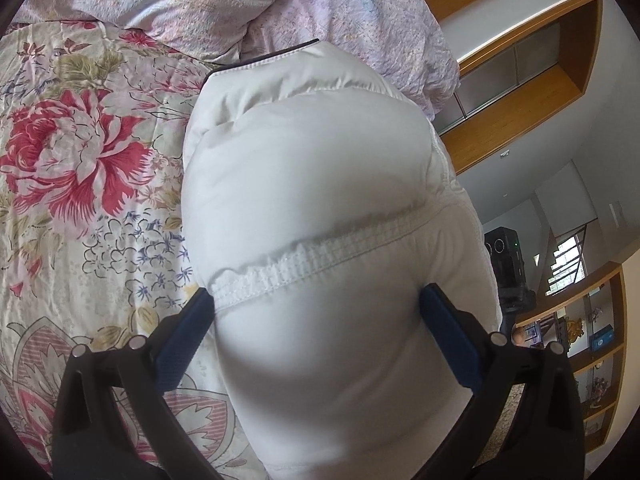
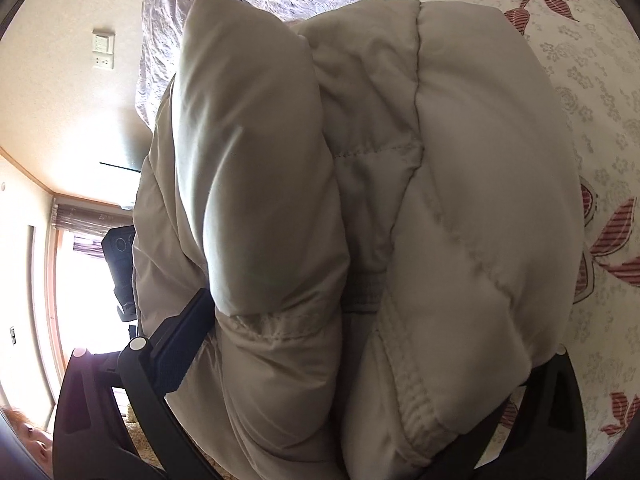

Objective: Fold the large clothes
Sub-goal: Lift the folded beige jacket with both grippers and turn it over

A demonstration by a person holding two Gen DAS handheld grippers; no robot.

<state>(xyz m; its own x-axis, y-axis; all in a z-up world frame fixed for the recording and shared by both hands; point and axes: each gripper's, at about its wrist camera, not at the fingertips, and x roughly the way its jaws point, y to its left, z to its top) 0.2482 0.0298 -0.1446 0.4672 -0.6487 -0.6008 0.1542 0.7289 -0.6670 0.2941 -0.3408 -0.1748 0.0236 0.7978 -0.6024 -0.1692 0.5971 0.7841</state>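
Note:
A white puffy down jacket (image 1: 312, 184) fills the left wrist view, bunched into a thick roll with an elastic hem seam across it. My left gripper (image 1: 316, 312) is shut on the jacket, its blue pads (image 1: 184, 340) pressed into both sides of the bulk. In the right wrist view the same jacket (image 2: 360, 184) looks beige in shadow and fills the frame in thick folds. My right gripper (image 2: 360, 344) is shut on the jacket; its left blue pad (image 2: 180, 344) presses the padding and the right finger is hidden under fabric.
The jacket is over a bed with a floral quilt (image 1: 80, 184) and a rumpled lilac duvet (image 1: 248, 4) at the far end. Wooden shelving (image 1: 592, 340) and a dark camera on a tripod (image 1: 508, 264) stand beyond the bed.

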